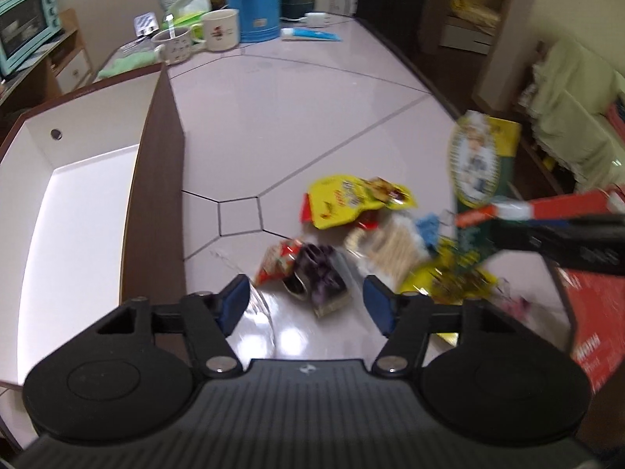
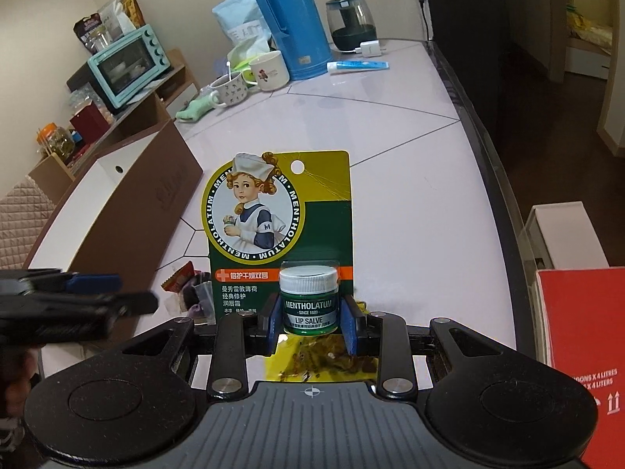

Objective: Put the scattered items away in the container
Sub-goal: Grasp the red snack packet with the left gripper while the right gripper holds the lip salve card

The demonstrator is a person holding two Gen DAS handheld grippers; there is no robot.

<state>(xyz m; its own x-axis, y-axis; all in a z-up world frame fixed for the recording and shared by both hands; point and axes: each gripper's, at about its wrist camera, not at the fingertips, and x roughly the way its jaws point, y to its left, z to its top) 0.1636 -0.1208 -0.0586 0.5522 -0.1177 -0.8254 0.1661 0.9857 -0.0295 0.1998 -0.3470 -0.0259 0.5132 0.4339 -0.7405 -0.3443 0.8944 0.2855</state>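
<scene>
In the right wrist view we see the right gripper (image 2: 311,322) pinching a carded Mentholatum lip salve pack (image 2: 279,230): its blue pads press on either side of the small green jar (image 2: 308,300) in its blister, and the backing card stands upright above the fingers, lifted clear of the pale, glossy tabletop (image 2: 410,179). In the left wrist view we see the same pack (image 1: 478,164) at the right edge, tilted and blurred, held above the pile of scattered items. The left gripper (image 1: 306,300) hangs over that pile with its jaws partly spread and nothing between its blue pads (image 1: 234,303); just beyond the fingertips lie a red snack packet (image 1: 275,264) and a dark purple packet (image 1: 320,273), touching each other. Further out we note a yellow pouch (image 1: 347,199), a clear bag of pale sticks (image 1: 386,250), and a crumpled yellow wrapper (image 1: 449,277), all close together. The container (image 1: 78,203), a brown-walled box with a white interior, stands on the table to the left of the pile, and what shows of its inside holds no items. In the right wrist view the left gripper (image 2: 105,297) enters from the left edge, near the purple packet (image 2: 195,293). At the far end of the table stand a blue thermos (image 2: 291,19), two mugs (image 2: 269,68), and a blue tube (image 2: 357,65). A red carton (image 2: 586,351) sits at the right edge.
</scene>
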